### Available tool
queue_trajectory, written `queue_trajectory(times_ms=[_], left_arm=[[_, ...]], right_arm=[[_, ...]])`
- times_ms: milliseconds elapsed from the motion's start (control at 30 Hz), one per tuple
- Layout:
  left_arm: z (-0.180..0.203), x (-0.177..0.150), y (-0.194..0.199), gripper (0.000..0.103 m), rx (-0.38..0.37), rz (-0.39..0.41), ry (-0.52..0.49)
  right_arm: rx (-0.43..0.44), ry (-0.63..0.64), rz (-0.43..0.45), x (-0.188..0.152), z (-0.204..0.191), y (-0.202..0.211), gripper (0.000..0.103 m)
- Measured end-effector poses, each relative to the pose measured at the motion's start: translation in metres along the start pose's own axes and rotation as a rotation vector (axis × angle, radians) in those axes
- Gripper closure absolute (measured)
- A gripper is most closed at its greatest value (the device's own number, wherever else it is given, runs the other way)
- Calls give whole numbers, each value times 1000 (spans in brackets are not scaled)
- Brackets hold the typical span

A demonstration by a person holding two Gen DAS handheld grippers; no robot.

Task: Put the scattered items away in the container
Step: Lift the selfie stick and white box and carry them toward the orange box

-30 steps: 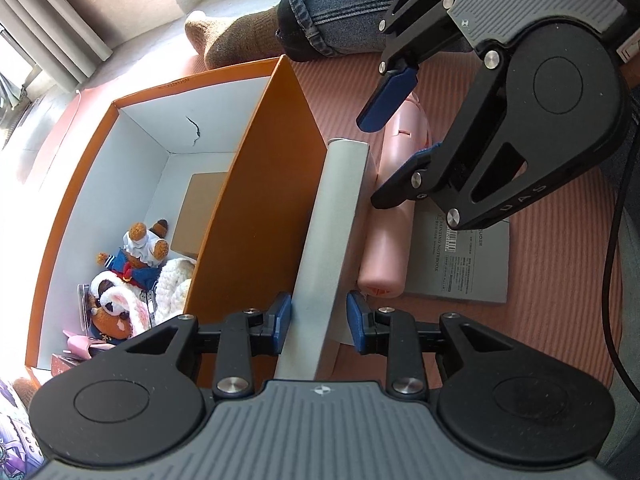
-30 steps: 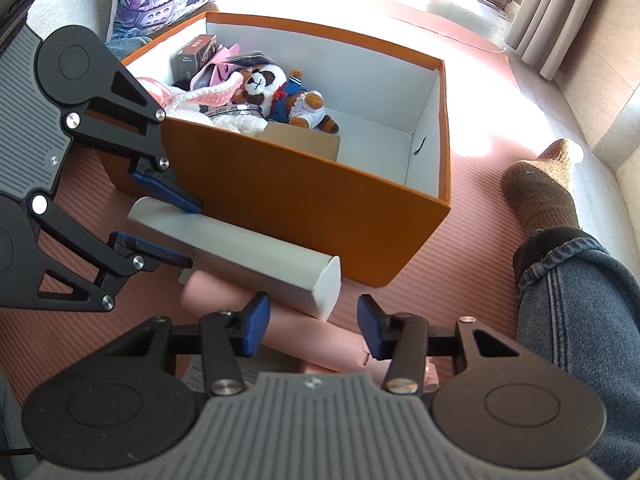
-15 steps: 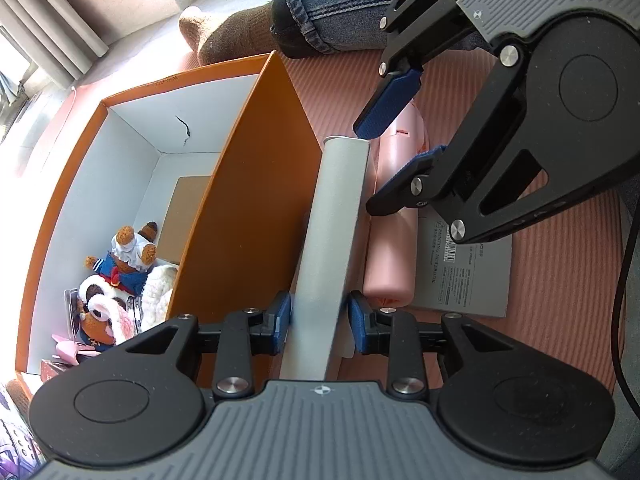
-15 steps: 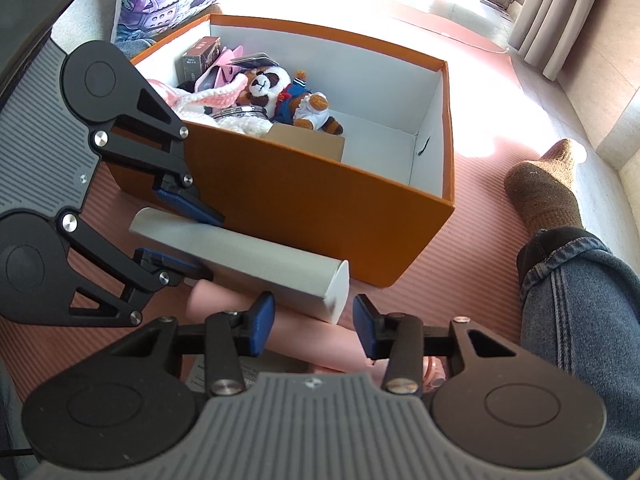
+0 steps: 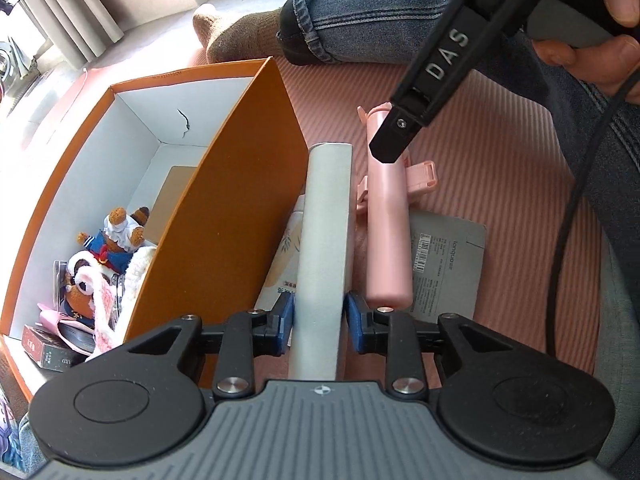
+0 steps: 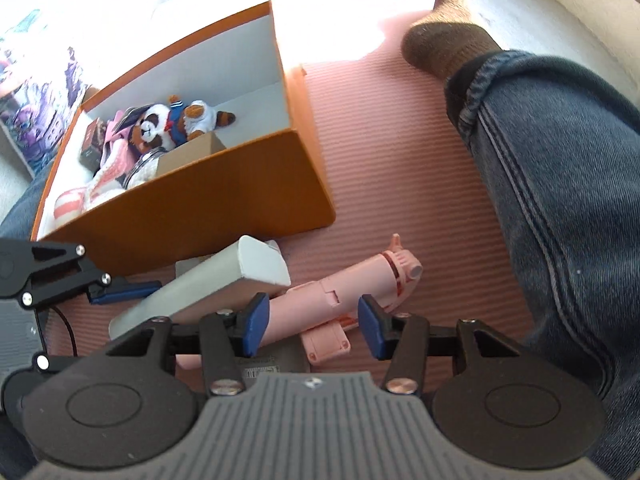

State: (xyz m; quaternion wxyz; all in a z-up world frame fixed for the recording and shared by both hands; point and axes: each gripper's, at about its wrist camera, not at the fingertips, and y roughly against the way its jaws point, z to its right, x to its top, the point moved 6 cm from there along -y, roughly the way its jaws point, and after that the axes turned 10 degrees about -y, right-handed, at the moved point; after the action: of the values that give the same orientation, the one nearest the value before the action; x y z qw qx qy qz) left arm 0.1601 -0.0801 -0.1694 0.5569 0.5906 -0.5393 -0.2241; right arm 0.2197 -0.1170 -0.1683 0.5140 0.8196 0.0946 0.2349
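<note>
While the left gripper (image 5: 319, 322) sits low in its own view, its blue pads (image 5: 285, 320) press both sides of a long grey box (image 5: 326, 248), so it is clamped on that box (jaws just closed a little further). Grey box lies lengthwise along the outside wall of the orange box (image 5: 224, 216), near end in the jaws, far end square-cut beside the orange wall. Under it, a white packet with a printed leaf (image 5: 286, 248) peeks out on the mat side of the wall. Just right of the grey box lies a pink stick with a folding clip (image 5: 388, 220), resting partly on a flat grey card with a barcode (image 5: 444, 256). All sit on a ribbed pink mat (image 5: 500, 184).

Right gripper (image 6: 313, 326) hangs above the pink stick (image 6: 352, 280), jaws apart and touching nothing (they have just been opening; the stick shows between them but below, not pressed). In the left wrist view only one black finger tip of it shows, over the stick's far end, with a hand (image 5: 600, 40) on the handle.

Farther off, the orange box (image 6: 208, 200) holds a raccoon plush in a sailor suit (image 6: 172, 124), pink-and-white knit stuff (image 6: 108, 176), a small dark carton (image 6: 91, 148) and a brown cardboard piece (image 6: 188, 156). Beyond that, a leg in jeans (image 6: 560, 160) with a brown sock (image 6: 444, 36) rests on the mat.
</note>
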Motion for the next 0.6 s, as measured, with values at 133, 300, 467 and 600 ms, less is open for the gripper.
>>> queue_trajectory(times_ms=[133,300,467,600], left_arm=[[6,2,3,71,-8,9,36],[8,2,5,71,-22,5,130],[5,-3,6,71,17,-35,278],[2,-19,10,71,48,-68,406]], right_arm=[[27,-151,-60,1,15,-9,50],[5,-239,-126,-8,26,-27,48],[27,-245,-155,-15,19,-38,46],[-28,-172,-140,-18,10,-49,44]])
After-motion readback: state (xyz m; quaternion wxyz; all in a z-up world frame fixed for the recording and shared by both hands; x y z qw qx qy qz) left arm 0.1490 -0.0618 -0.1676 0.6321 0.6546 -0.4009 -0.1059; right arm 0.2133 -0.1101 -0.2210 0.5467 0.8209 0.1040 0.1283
